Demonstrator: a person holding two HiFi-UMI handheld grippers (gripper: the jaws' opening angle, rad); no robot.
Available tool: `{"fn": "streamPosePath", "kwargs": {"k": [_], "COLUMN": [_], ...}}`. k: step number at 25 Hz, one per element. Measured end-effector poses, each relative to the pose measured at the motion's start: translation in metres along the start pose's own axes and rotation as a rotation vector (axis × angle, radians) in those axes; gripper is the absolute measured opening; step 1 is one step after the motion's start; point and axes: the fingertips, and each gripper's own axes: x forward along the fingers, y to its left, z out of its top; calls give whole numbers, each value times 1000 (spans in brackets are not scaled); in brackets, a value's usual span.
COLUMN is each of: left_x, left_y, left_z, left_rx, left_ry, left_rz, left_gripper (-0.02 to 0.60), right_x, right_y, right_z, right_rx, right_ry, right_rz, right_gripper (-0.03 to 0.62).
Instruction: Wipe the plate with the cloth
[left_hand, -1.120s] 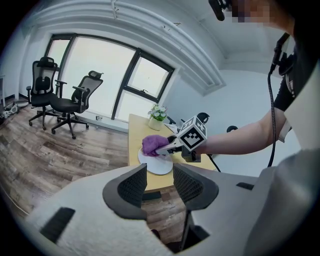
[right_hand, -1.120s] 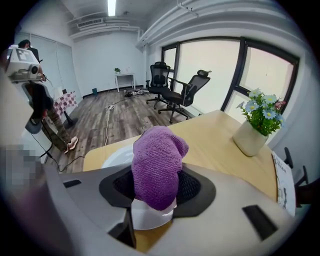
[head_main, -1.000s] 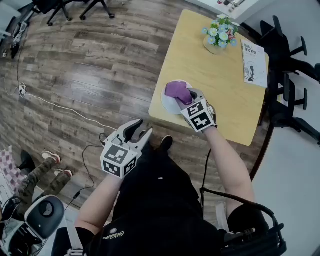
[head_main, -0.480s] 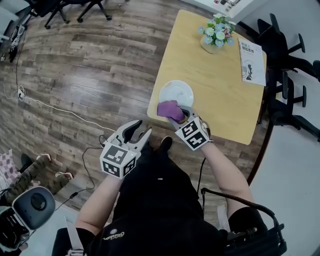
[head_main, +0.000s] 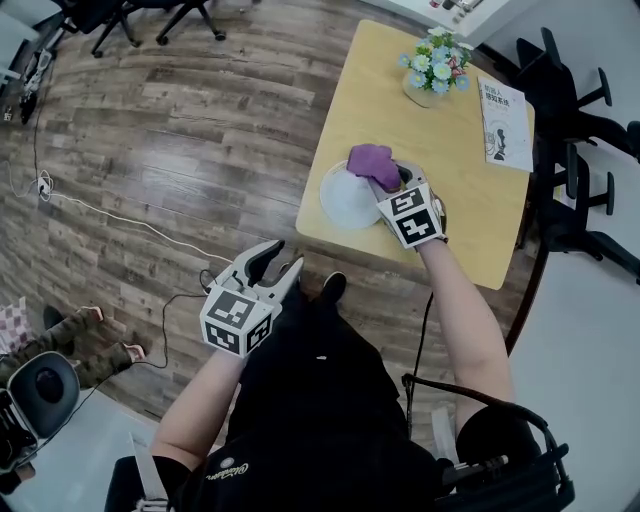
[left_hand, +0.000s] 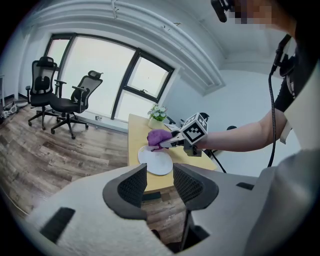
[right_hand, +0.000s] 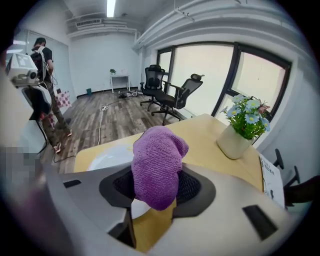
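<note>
— Two claws, one job: what do we have hold of?

— Our right claw (head_main: 385, 182) is clamped on the purple cloth (head_main: 372, 160). Its jaws pinch the bundle about the middle, so a soft lobe sticks out past the tips. Our left claw (head_main: 278, 265) has its jaws apart with nothing between them. It hangs over the floor (head_main: 200, 130) at the near left, well apart from the worktop (head_main: 440, 135).

— And where is the cloth against the plate (head_main: 345, 200)?

— At the plate's far right rim. We cannot tell whether it presses on the surface or hangs just over it.

— How will the two handle?

— The cloth looks knitted, light and limp, and should fold under pressure. We judge the grip near its middle right, since that leaves the free end to do the wiping. The plate is white and smooth, probably hard and breakable, and nothing pins it down. It lies by the worktop's near left edge, so a hard stroke that way could slide it off.

— And the room?

— The worktop is pale wood and mostly bare, with a flower pot (head_main: 437, 75) at the far end and a booklet (head_main: 507, 120) at the far right. The floor is dark plank, and a cable (head_main: 100, 210) trails across it at the left. There are office chairs (head_main: 585, 110) on the right and tall windows (right_hand: 210, 75) beyond.
</note>
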Motion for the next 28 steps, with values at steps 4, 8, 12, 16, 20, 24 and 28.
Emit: {"fn": "streamPosePath", "kwargs": {"k": [4, 8, 12, 16, 20, 24, 28], "left_x": [-1, -1, 2, 6, 9, 11, 10], "left_y": [-1, 2, 0, -3, -7, -6, -7], "left_z": [-1, -5, -2, 0, 2, 2, 2], "left_rx": [0, -1, 3, 10, 19, 17, 21], "left_ry": [4, 15, 13, 15, 17, 14, 15], "left_rz": [-1, -2, -11, -25, -36, -35, -38], "left_gripper": [167, 167, 166, 166, 167, 167, 166], "right_x": [10, 9, -2, -16, -31, -34, -37], "right_y": [-5, 12, 33, 61, 94, 111, 100], "right_z": [-8, -15, -20, -27, -40, -51, -44], "right_rx": [-33, -38, -46, -33, -12, -9, 32], "right_ry": [50, 52, 40, 15, 5, 17, -7], "right_rz": [-9, 19, 60, 115, 180, 203, 180], "right_gripper": [170, 170, 170, 170, 170, 170, 170]}}
